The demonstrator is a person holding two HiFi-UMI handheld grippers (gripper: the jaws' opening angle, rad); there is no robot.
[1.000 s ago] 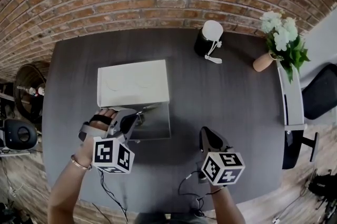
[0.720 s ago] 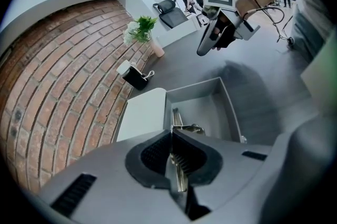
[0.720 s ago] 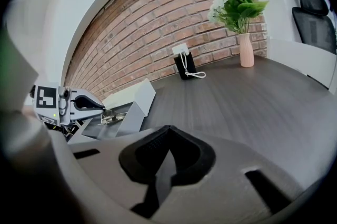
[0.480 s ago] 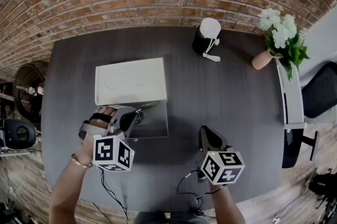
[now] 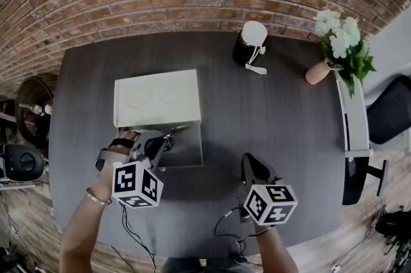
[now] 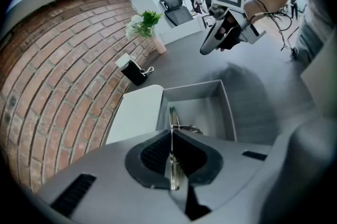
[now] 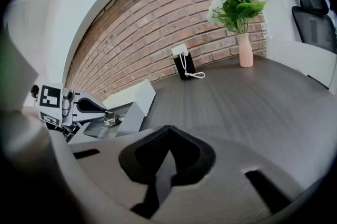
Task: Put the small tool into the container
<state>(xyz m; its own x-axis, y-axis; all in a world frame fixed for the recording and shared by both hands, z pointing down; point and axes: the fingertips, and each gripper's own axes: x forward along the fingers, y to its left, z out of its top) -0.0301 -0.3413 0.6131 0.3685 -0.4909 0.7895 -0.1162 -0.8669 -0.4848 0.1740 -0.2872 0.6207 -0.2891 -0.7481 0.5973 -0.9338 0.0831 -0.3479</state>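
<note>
The small tool [image 6: 171, 118], a thin metal piece, is pinched between the pressed-together jaws of the left gripper [image 6: 171, 136]. Its free end reaches over the open grey container [image 6: 227, 108]. A white lid [image 5: 157, 98] adjoins the container on the brick-wall side. The right gripper [image 7: 168, 132] hangs apart over the dark counter [image 5: 276, 111], jaws together on nothing.

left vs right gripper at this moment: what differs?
The left gripper is shut on the small tool; the right gripper is shut on nothing. The left gripper points into the open container, with the tool's tip over its inside; the right gripper hangs over bare table, apart from the container. Shared: both have their jaws together.
</note>
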